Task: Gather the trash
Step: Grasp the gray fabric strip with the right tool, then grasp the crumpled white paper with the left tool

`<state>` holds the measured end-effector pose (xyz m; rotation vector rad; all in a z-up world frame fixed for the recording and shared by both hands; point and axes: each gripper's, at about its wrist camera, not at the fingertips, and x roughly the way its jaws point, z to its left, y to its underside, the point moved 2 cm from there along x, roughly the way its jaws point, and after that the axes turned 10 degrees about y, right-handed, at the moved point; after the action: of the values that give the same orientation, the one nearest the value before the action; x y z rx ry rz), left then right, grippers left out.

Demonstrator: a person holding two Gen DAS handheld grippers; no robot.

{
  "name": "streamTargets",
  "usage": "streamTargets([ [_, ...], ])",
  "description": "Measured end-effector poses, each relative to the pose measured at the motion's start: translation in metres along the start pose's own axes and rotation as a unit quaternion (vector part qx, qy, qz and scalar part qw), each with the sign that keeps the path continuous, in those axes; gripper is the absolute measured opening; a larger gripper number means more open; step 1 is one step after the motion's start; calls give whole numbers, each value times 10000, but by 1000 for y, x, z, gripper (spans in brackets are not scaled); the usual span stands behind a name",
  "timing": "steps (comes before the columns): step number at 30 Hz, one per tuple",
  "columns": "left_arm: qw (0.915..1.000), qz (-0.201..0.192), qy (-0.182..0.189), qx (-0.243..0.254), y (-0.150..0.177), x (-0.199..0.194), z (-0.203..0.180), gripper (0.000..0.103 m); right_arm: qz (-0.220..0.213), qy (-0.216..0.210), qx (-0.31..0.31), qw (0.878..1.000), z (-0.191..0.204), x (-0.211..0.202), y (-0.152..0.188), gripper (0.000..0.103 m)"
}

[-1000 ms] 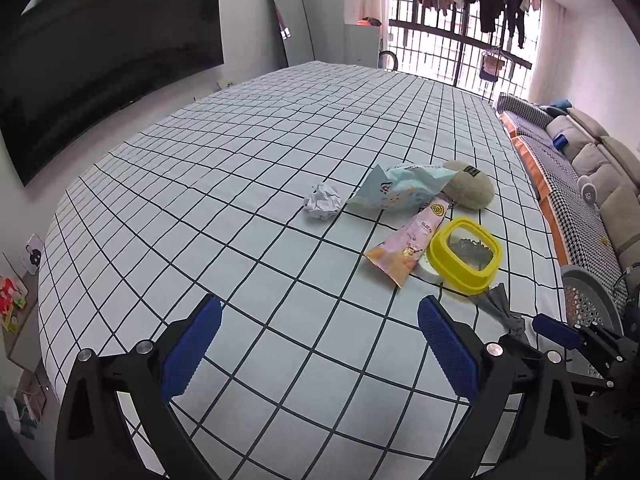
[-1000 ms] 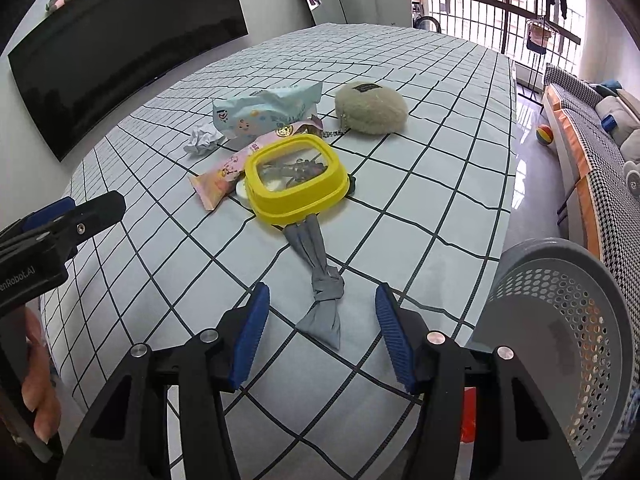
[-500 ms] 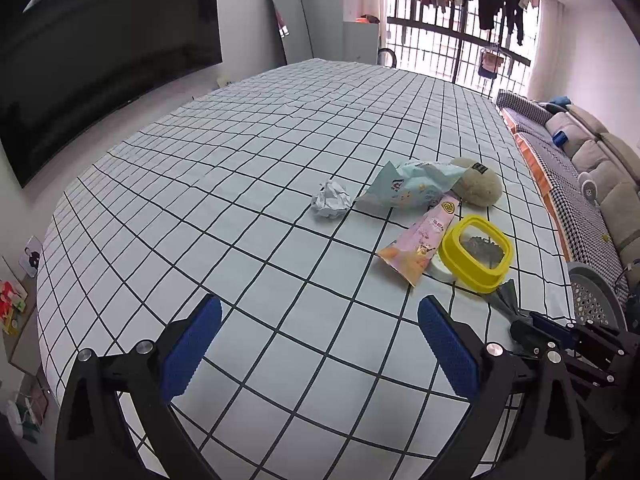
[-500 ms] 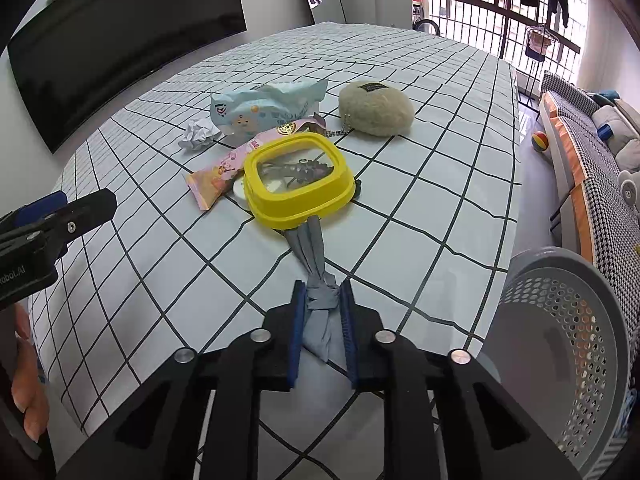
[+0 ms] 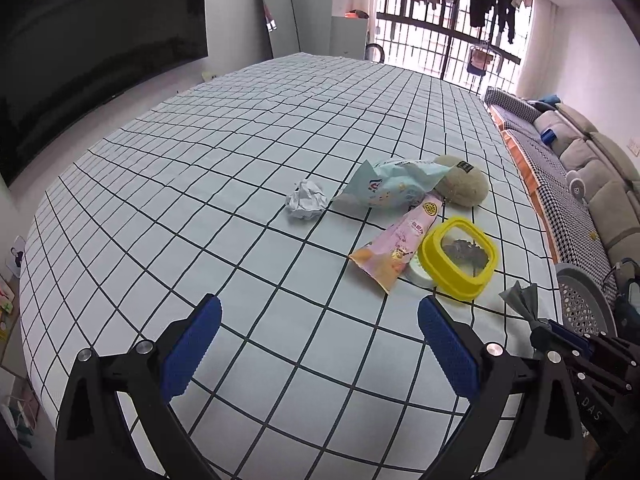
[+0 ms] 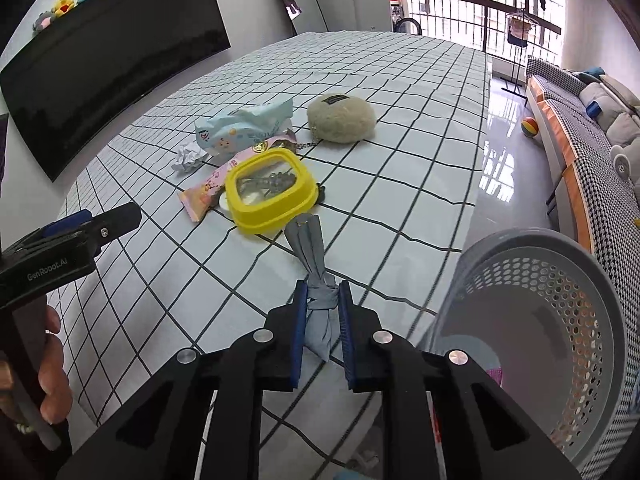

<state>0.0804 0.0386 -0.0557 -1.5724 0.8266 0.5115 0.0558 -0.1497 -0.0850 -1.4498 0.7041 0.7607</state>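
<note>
My right gripper (image 6: 322, 300) is shut on a knotted grey rag (image 6: 312, 252), lifted off the checked tablecloth; the rag also shows in the left wrist view (image 5: 522, 300). My left gripper (image 5: 320, 324) is open and empty above the cloth, short of the trash pile. The pile holds a crumpled white paper ball (image 5: 306, 200), a light blue snack bag (image 5: 390, 186), a pink wrapper (image 5: 400, 246) and a yellow box (image 5: 460, 256). In the right wrist view they are the paper ball (image 6: 188, 157), bag (image 6: 240, 128), wrapper (image 6: 214, 188) and box (image 6: 272, 196).
A grey perforated basket (image 6: 552, 320) stands off the table's right edge, close to my right gripper; its rim shows in the left wrist view (image 5: 580, 292). A beige plush pouch (image 6: 340, 118) lies behind the pile. A sofa (image 5: 580, 168) runs along the right.
My right gripper closed on the grey rag and lifted it away from the yellow box. My left gripper stayed open and shifted slightly.
</note>
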Motion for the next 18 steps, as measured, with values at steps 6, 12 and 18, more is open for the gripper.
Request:
streamTargets([
  [6,10000,19,-26,33,-6,7,-1,97,-85,-13,306,9995,-23,-10,2,15],
  [12,9999,3,-167,-43,-23,16,17,97,-111,-103,344,9993,-24,-11,3,15],
  [18,9996,4,-276,-54,-49,37,40,97,-80,-143,339,9993,-22,-7,0,15],
])
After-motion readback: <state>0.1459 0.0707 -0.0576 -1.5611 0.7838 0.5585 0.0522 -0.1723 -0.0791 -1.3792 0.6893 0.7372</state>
